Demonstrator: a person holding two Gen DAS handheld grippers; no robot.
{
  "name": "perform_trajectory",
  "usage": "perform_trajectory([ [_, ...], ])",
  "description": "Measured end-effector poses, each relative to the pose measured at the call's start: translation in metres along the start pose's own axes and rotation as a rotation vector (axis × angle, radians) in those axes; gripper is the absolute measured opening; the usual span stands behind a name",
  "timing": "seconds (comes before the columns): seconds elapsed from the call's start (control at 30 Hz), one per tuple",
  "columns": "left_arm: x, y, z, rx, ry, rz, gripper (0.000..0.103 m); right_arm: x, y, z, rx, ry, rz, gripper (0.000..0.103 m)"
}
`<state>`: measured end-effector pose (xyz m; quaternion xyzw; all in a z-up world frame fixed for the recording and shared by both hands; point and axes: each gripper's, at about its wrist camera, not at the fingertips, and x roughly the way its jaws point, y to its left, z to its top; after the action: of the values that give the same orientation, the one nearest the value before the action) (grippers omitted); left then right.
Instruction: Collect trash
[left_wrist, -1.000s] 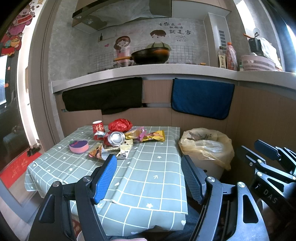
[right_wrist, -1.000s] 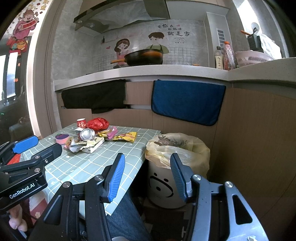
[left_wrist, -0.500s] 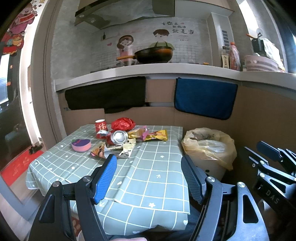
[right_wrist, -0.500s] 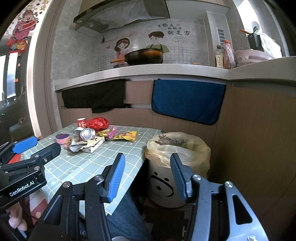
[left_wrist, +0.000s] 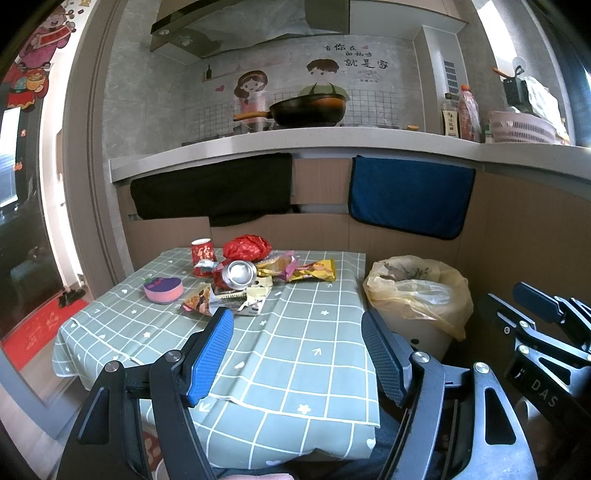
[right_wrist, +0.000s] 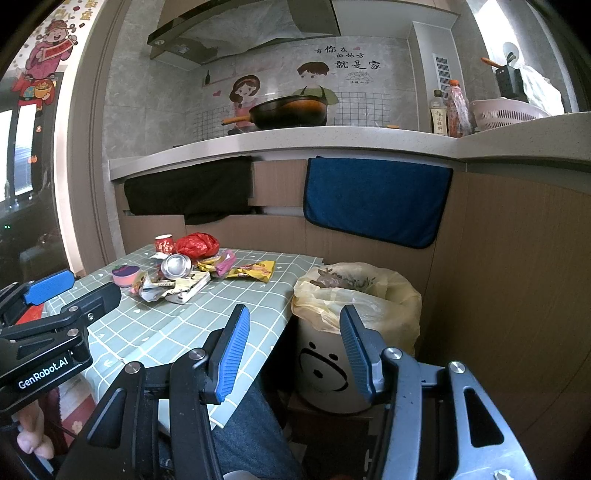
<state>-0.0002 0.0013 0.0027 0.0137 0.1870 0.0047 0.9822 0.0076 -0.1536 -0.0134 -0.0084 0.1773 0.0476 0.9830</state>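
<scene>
The left tool (left_wrist: 297, 347) hangs over the near part of the worktop (left_wrist: 303, 354), its blue-padded fingers (left_wrist: 210, 354) spread wide with nothing between them. The right tool (right_wrist: 291, 350) is likewise agape and empty, held off the right edge of the worktop and just in front of the bin (right_wrist: 354, 332), whose yellow liner bag is folded over the rim and whose white side bears a smiling face.

The trash lies in a loose heap at the far end of the worktop, on the green checked cloth, well apart from both tools. In the heap a crumpled red bag (left_wrist: 246, 248) sits farthest back, with a red paper cup (left_wrist: 202, 256) to its left. A silver can (left_wrist: 240, 273) lies on its side just in front of the red bag, its round end facing the camera. To the right of the can are a yellow snack wrapper (left_wrist: 314, 270) and a pinkish one touching it. Torn packets and a flattened carton (left_wrist: 240, 299) are spread nearest the tools. A pink round container (left_wrist: 163, 290) stands alone to the left of the heap.

The bin stands on the floor just beside the right edge of the worktop, with some dark scraps already in the liner
</scene>
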Motion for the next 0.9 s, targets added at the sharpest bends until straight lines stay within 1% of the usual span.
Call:
perform_trajectory([
  [0.27,0.0004,0.002,-0.0007,0.0,-0.001,-0.001,0.072,-0.0007,0.0021,-0.0052,-0.004,-0.005,-0.002,0.049],
  [0.37,0.0004,0.002,-0.0006,0.0,-0.002,-0.001,0.072,-0.0019,0.0015,-0.001,0.0,-0.004,-0.002,0.049],
  [0.9,-0.0005,0.0054,-0.0003,-0.005,-0.003,0.001,0.072,0.0006,0.0017,-0.0041,0.0,0.002,-0.001,0.049],
])
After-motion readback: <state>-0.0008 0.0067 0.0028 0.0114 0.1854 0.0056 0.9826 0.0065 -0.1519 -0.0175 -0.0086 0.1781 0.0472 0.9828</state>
